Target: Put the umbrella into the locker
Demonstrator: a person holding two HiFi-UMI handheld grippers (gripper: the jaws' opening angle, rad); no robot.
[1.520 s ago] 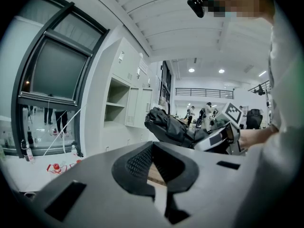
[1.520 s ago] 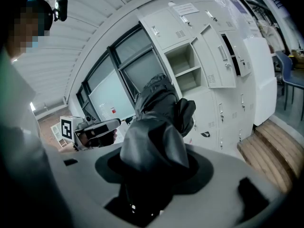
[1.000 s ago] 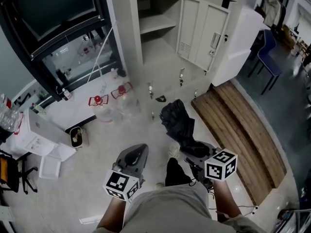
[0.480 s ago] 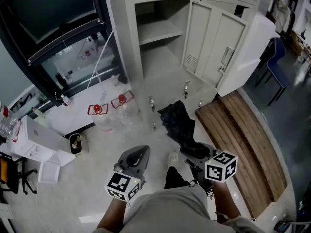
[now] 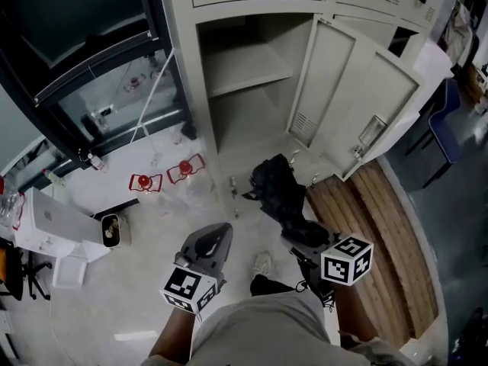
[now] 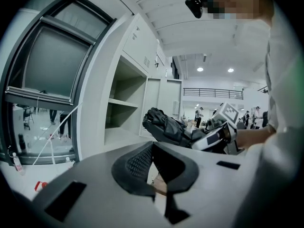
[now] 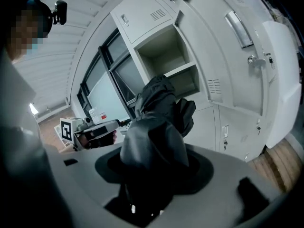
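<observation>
The right gripper (image 5: 299, 235) holds the black folded umbrella (image 5: 278, 193), which points toward the far open locker (image 5: 244, 67); the locker's door (image 5: 358, 97) stands swung out to the right. The left gripper (image 5: 212, 244) hovers just left of it above the pale floor (image 5: 145, 288).

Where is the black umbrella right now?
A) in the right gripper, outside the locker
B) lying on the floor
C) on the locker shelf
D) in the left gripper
A: the right gripper is clamped on the umbrella, short of the open locker; the left gripper holds nothing.
</observation>
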